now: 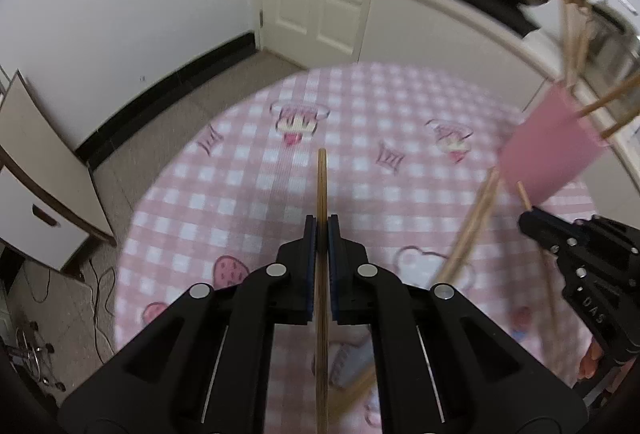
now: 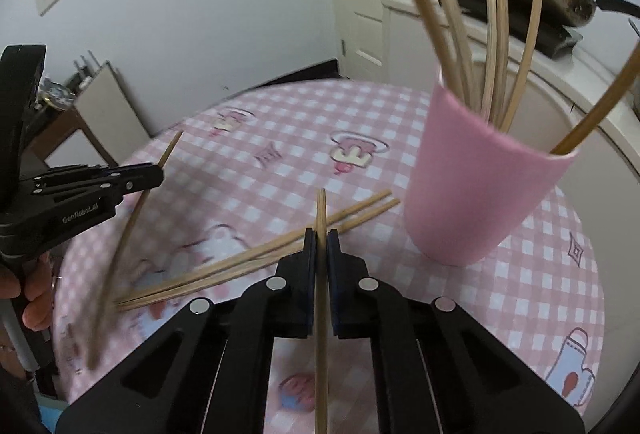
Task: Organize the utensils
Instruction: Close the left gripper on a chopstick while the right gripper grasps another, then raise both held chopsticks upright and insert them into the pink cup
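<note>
The left tool (image 1: pixel 321 224) is clenched on one chopstick (image 1: pixel 322 186); its side reads "GenRobot.AI" in the right wrist view. The right tool (image 2: pixel 321 236) grips another chopstick (image 2: pixel 321 212), its body marked "DAS". Two loose chopsticks (image 2: pixel 256 254) lie on the checked desk (image 2: pixel 520 294) left of the pink cup (image 2: pixel 480 178), which holds more.
</note>
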Tool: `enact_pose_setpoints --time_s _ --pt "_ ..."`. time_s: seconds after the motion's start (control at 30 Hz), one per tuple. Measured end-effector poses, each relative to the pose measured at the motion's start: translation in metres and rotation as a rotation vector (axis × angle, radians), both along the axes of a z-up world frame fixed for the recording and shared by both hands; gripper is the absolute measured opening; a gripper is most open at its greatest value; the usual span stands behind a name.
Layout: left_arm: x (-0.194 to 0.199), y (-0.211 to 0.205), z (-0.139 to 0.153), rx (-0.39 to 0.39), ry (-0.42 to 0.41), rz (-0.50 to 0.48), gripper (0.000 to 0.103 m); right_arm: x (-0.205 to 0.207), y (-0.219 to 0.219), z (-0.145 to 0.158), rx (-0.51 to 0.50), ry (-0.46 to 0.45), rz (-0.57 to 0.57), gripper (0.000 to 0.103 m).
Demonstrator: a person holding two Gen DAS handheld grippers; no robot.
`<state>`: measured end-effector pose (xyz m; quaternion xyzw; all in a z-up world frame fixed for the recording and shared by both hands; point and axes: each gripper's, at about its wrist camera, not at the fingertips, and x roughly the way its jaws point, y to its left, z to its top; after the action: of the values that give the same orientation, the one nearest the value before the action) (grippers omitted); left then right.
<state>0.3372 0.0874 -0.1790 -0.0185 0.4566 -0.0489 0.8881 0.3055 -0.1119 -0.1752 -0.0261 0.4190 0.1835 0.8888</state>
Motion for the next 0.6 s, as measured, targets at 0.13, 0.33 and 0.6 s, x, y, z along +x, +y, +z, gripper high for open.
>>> enact_pose_setpoints --time_s 0.13,0.33,0.6 --pt "-0.030 -0.005 0.041 -0.022 -0.083 -0.018 0.006 -0.018 -0.005 0.031 0.046 -0.055 0.022 0.004" --pt "-0.079 -0.022 0.097 -0.074 -0.219 -0.058 0.006 -0.051 -0.020 0.078 0.102 -0.146 0.043 0.004" --pt "-0.126 -0.068 0.142 -0.120 -0.362 -0.145 0.005 -0.084 -0.049 0.123 0.154 -0.240 0.044 0.004"
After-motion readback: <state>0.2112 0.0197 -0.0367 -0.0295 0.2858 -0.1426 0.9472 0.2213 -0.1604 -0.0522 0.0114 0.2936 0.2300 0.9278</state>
